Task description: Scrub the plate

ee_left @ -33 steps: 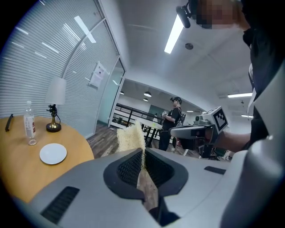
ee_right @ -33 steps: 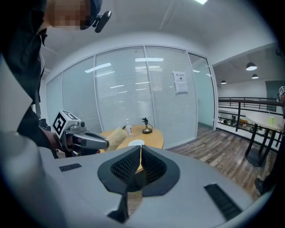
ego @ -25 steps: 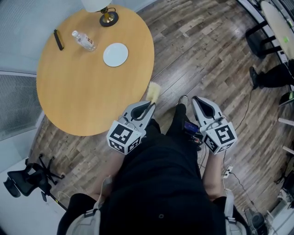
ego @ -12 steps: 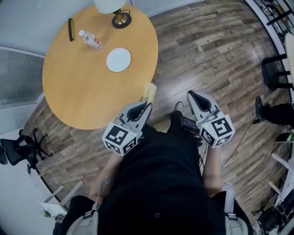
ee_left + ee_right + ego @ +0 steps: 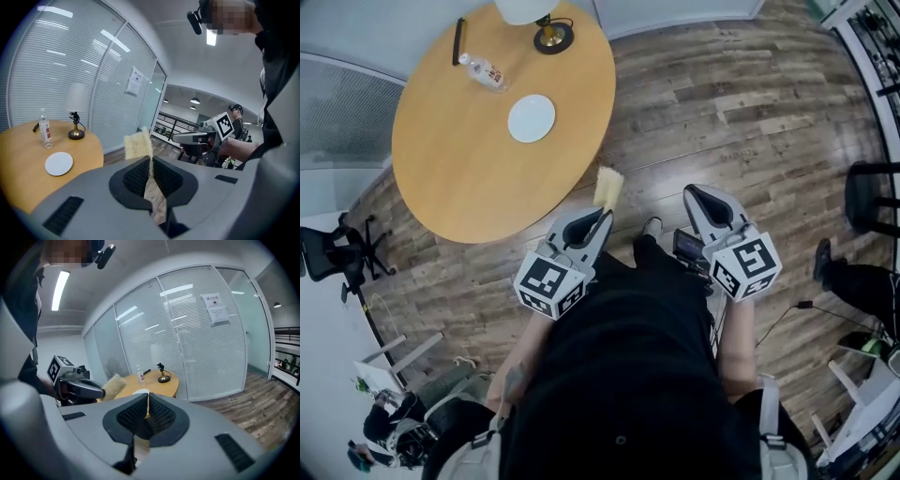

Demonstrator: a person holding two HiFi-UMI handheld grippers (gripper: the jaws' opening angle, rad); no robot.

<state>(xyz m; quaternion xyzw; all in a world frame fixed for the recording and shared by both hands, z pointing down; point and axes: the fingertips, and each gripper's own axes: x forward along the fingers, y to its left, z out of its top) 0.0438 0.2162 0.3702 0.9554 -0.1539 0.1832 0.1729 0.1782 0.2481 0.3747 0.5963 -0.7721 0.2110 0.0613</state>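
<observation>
The left tool [image 5: 604, 216] was clamped on the lower edge of a pale yellow, coarse-fibred scrubbing sponge [image 5: 609, 187], most of which stood free above the jaws. The right tool [image 5: 690, 193] had its jaws pressed together with nothing between them. Both were held at the person's waist over the dark plank floor [image 5: 741, 103], well apart from the round light-wood tabletop [image 5: 459, 187].

The small round white plate [image 5: 532, 119] lay flat on the far half of that tabletop, bare and unheld.

Probable faults:
- The sponge was pinched by a narrow margin only. Scrubbing pressure could fold it or pull it out of the jaws.
- The plate rested loose on a smooth surface. A sideways stroke could push it along unless the right tool steadied its rim.
- A clear plastic bottle [image 5: 484, 70] with a red label and a brass-footed lamp [image 5: 549, 36] stood near the plate. A wide sweep could topple either.

Containers: the bottle appeared capped, and its fill level could not be determined. The plate carried nothing.
</observation>
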